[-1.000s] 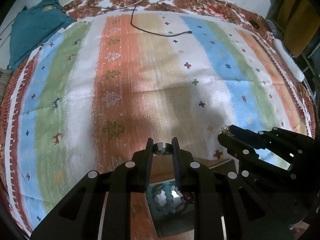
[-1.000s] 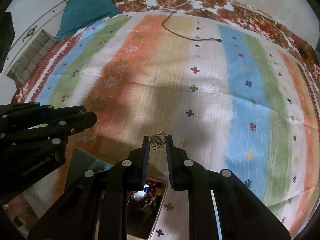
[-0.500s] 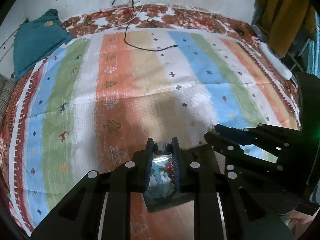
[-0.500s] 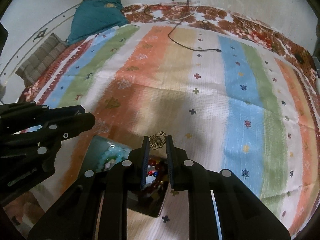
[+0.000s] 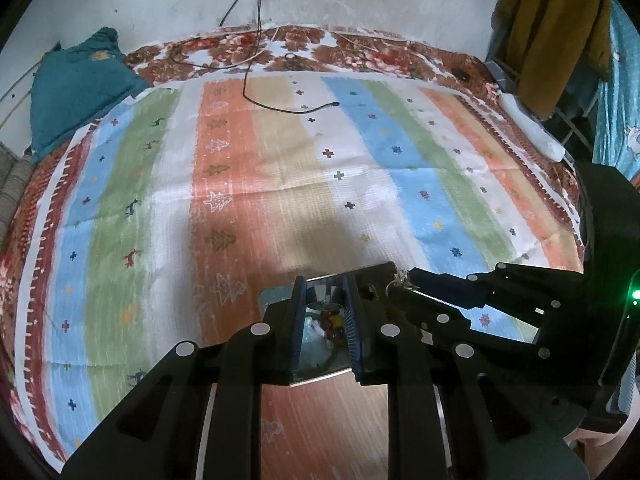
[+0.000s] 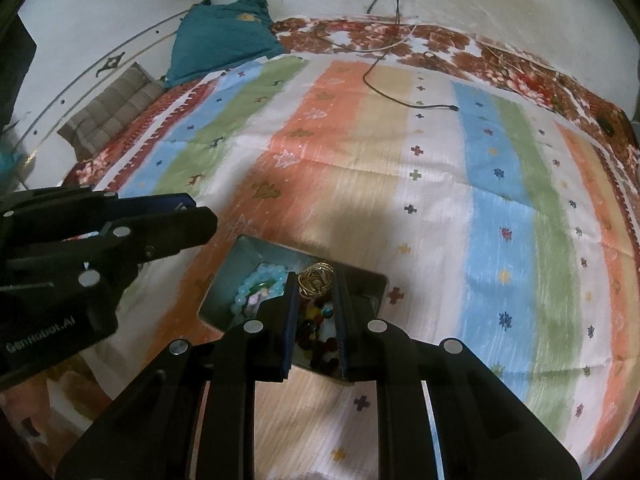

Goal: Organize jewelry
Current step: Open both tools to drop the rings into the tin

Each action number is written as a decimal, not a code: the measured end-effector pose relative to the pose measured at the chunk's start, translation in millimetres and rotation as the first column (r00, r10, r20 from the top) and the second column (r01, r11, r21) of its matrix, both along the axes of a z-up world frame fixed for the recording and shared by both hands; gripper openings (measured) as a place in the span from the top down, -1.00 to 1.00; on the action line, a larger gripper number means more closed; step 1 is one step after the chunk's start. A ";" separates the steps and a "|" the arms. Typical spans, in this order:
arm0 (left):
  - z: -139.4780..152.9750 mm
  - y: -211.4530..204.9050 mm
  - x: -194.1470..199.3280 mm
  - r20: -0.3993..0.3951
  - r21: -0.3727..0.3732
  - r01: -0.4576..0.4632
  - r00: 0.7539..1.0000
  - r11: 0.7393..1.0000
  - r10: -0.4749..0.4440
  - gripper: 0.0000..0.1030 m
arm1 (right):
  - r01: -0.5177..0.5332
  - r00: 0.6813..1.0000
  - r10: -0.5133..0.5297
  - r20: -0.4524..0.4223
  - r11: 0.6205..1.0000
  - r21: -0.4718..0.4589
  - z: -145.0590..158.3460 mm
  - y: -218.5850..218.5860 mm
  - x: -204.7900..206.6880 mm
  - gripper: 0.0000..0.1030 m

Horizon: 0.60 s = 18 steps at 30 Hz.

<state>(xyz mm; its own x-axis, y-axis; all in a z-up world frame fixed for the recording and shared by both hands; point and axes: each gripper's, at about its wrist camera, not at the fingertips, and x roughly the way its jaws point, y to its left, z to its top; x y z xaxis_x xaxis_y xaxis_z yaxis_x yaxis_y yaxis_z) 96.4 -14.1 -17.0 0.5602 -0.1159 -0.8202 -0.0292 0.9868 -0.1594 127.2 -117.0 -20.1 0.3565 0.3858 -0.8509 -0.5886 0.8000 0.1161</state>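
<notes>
Your right gripper (image 6: pixel 316 286) had its jaws nearly closed on a gold wire ornament (image 6: pixel 315 280), held above a grey box (image 6: pixel 256 254) of beads (image 6: pixel 316 332) on the striped bedspread (image 6: pixel 440 184). Your left gripper (image 5: pixel 325 300) had jaws just as narrow; what it held, I could not tell.

Striped cloth (image 5: pixel 280 184), black cable (image 5: pixel 256 96), teal cushion (image 5: pixel 76 88)

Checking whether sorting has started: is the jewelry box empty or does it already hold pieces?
Not empty. The open box on the striped cloth holds pale blue beads and mixed dark and coloured beads.
</notes>
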 end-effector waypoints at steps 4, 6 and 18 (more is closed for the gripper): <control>0.6 -1.2 -4.8 0.007 0.007 0.001 1.000 1.000 -0.001 0.65 | -0.006 1.000 0.006 0.002 1.000 0.013 2.5 -0.3 -4.4 0.66; 0.3 -2.0 -4.7 0.005 0.011 0.003 1.000 1.000 -0.003 0.65 | -0.006 1.000 0.006 0.001 1.000 0.011 2.2 -0.3 -4.5 0.66; -1.2 6.2 -2.5 -0.018 0.019 -0.036 0.999 0.999 0.036 0.64 | 0.003 1.000 -0.004 -0.020 0.999 -0.032 -2.0 -1.5 -4.4 0.34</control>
